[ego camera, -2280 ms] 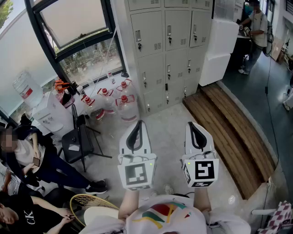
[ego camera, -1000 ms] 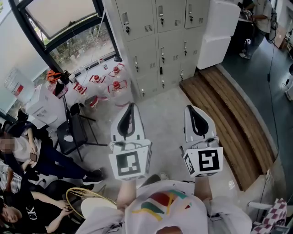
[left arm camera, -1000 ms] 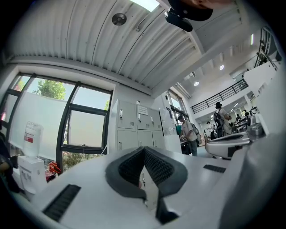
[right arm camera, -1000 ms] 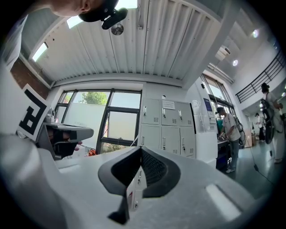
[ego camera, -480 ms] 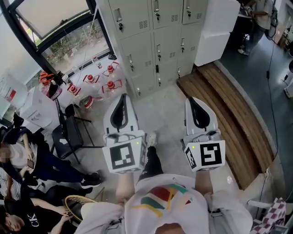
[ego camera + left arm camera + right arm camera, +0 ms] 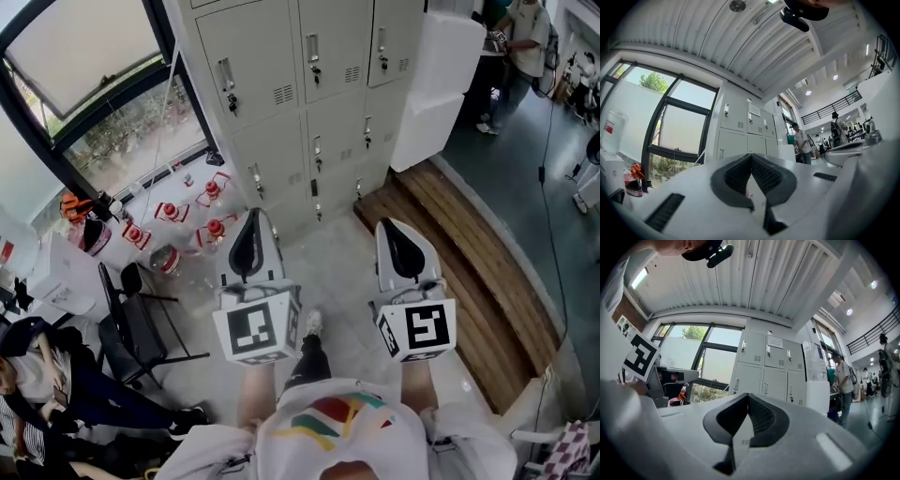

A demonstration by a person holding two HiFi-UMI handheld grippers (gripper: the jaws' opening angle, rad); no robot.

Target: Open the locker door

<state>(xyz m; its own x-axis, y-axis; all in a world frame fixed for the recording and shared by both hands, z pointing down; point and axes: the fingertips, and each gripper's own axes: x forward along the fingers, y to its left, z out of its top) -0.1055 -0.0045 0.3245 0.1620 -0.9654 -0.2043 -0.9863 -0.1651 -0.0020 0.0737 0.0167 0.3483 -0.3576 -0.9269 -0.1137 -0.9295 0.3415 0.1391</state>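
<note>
A bank of grey lockers (image 6: pixel 309 84) stands ahead at the top of the head view, every door closed, each with a small handle and key. It also shows in the left gripper view as lockers (image 6: pixel 740 126) beside a window, and in the right gripper view as lockers (image 6: pixel 771 366). My left gripper (image 6: pixel 252 217) and right gripper (image 6: pixel 389 227) are held side by side in front of my chest, pointing at the lockers and well short of them. Both are shut with nothing between the pads, as the closed tips of the left gripper (image 6: pixel 751 157) and the right gripper (image 6: pixel 747 397) show.
Water jugs with red caps (image 6: pixel 211 192) sit on the floor left of the lockers, under the window (image 6: pixel 84 84). A black folding chair (image 6: pixel 131 319) and seated people (image 6: pixel 37 375) are at left. A wooden platform (image 6: pixel 469 244), a white block (image 6: pixel 431 84) and a standing person (image 6: pixel 520 47) are at right.
The lockers have come nearer and larger in the head view as I walk toward them. Both grippers keep the same pose and stay shut.
</note>
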